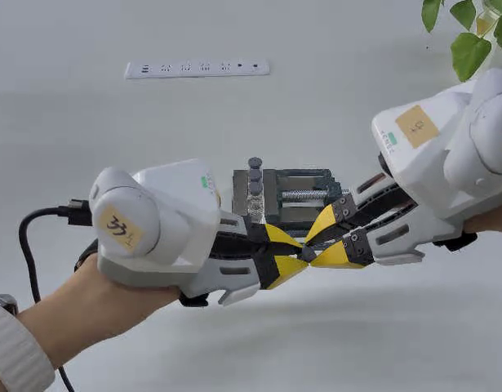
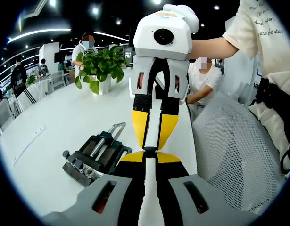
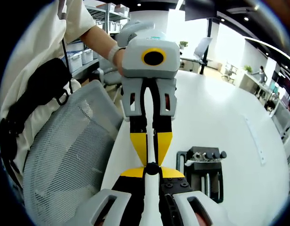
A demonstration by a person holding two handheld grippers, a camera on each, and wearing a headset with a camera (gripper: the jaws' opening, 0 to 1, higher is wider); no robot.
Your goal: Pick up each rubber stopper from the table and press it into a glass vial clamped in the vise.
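One small dark round rubber stopper (image 3: 152,168), off the table, apparently pinched in the closed right gripper (image 3: 152,173); left gripper (image 2: 149,158), jaws together, tip against it, near one black metal vise (image 1: 299,200). Risk: stopper drops if grip loosens during transfer. Three stoppered clear glass vials (image 1: 255,198) in vise; two grippers.

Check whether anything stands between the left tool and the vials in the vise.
Nothing visible does. The left tool meets the right tool tip to tip, and the vials in the vise lie off to one side, across bare table.
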